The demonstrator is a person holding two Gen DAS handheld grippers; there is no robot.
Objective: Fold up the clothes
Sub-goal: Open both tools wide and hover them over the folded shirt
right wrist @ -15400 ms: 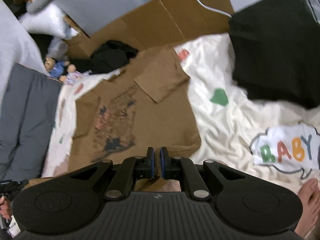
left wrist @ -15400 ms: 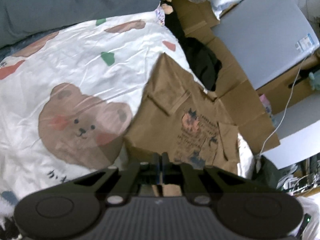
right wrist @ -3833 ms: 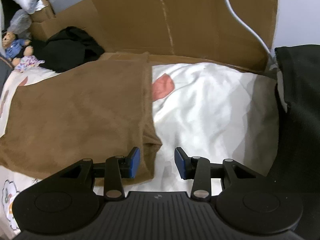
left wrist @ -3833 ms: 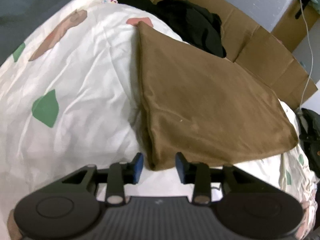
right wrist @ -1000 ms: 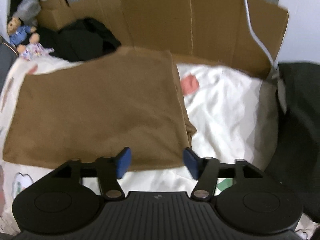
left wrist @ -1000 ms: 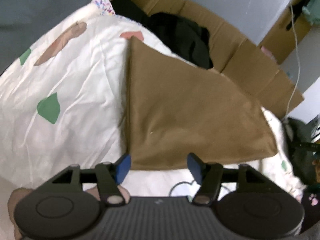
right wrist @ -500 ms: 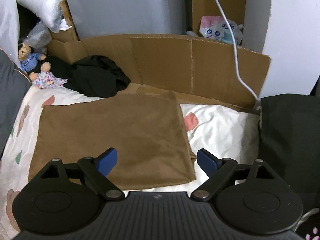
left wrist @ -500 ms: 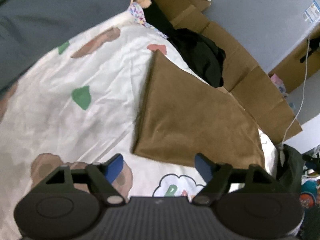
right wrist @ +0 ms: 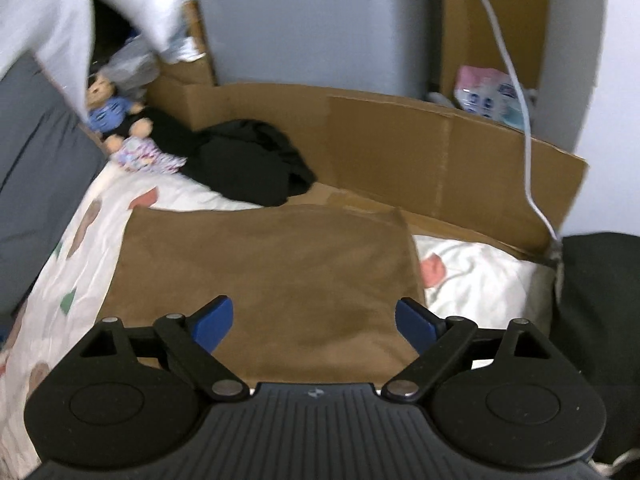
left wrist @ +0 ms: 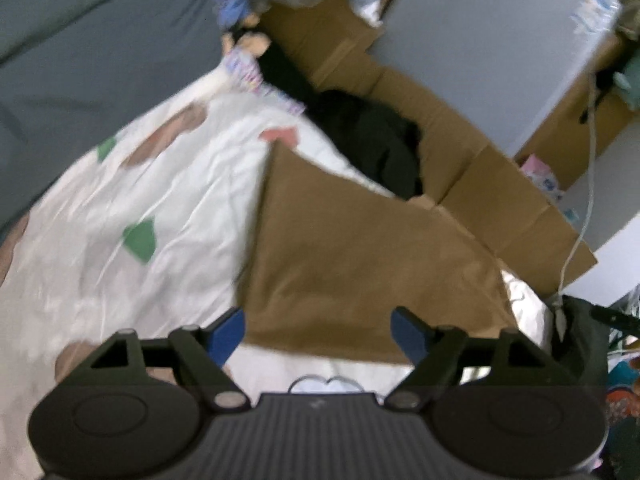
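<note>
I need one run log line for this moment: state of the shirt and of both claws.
shirt: brown shirt folded flat on bedsheet | left claw: open, empty | right claw: open, empty | contact: none

Black garment (right wrist: 248, 160) beside cardboard (right wrist: 420, 152), doll (right wrist: 110, 114).

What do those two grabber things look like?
Both look alike. The left tongs and right tongs each have a black ribbed body, two round discs, black linkage bars with silver pivot pins, and blue pads on the fingertips. No cables show.
</note>
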